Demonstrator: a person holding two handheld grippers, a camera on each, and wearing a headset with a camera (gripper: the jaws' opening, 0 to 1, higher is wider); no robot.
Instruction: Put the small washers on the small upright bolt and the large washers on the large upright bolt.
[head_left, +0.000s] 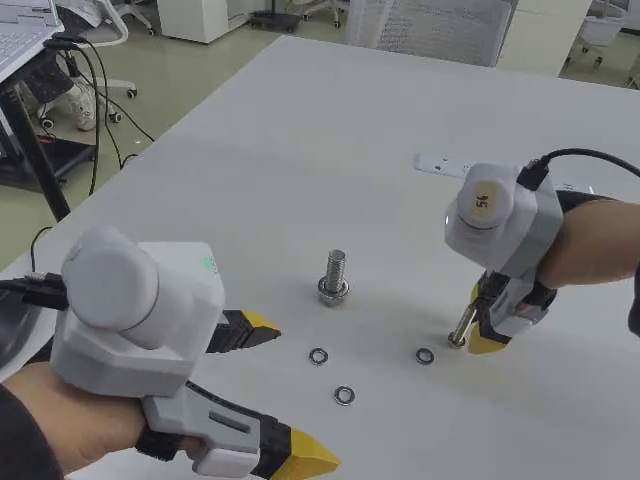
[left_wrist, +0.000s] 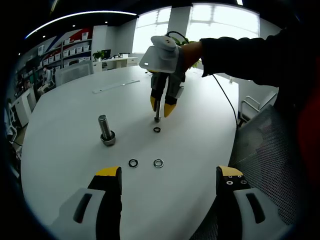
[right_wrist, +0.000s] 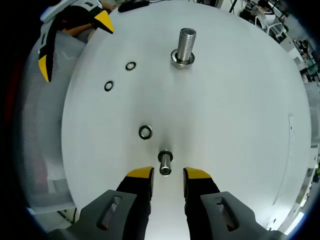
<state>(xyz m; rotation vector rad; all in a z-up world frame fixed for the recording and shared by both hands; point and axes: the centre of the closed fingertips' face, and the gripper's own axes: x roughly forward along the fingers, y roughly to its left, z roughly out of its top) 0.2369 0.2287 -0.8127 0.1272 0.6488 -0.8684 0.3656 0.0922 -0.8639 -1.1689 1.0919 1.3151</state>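
Left gripper (head_left: 297, 392) nearest; right gripper's (head_left: 480, 325) sticker (head_left: 483, 200) shows digits.

Right gripper (right_wrist: 167, 174): jaws narrowly apart, small upright bolt (right_wrist: 165, 162) just ahead between the yellow tips.
Nearest washer (right_wrist: 145, 132): just beyond that bolt.
Two washers (right_wrist: 108, 86) (right_wrist: 130, 66): farther left.
Large upright bolt (right_wrist: 185, 47): far.
Left gripper (right_wrist: 74, 44): far left, jaws spread.
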